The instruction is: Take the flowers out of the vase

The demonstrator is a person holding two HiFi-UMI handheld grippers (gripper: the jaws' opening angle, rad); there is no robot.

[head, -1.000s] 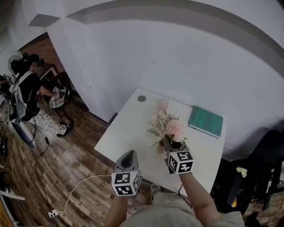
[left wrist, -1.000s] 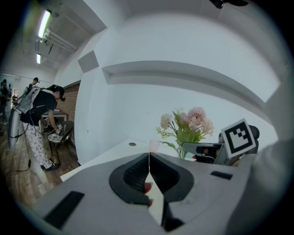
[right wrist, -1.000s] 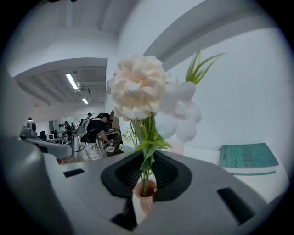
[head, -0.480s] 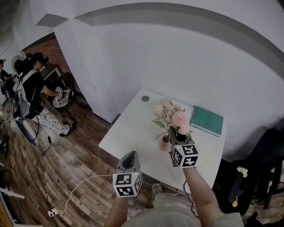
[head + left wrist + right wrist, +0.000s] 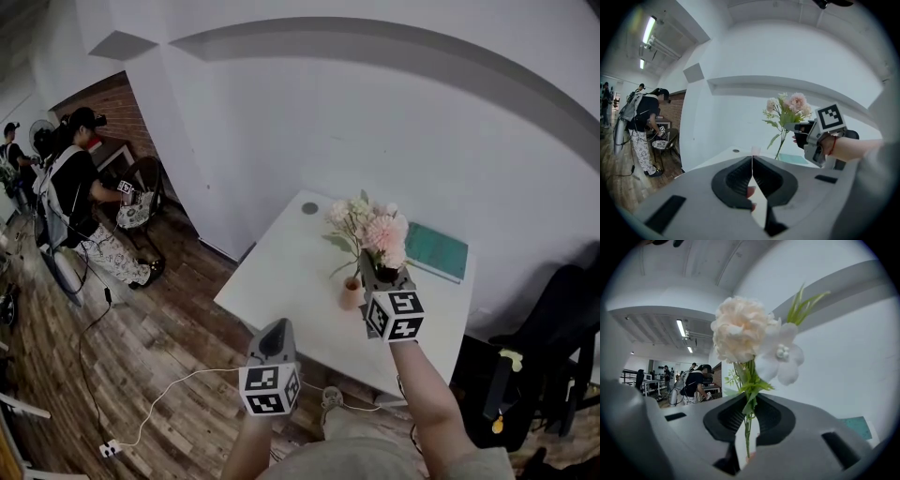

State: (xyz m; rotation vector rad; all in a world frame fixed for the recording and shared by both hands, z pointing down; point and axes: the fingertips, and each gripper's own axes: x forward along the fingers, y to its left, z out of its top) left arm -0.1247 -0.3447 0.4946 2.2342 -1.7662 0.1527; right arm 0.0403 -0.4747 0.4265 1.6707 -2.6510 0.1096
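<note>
Two claws: right claw (image 5: 747, 427) clamps flowers (image 5: 740, 331) by stems, blooms above; left claw (image 5: 752, 173) closed, empty.

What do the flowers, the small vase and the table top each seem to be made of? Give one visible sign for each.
The flowers look artificial, likely fabric: matte petals, bead-like centre on the white bloom. The vase may be unglazed clay or ceramic: dull pinkish-tan, no glints. The table looks like laminate or painted board: flat, even white.
</note>
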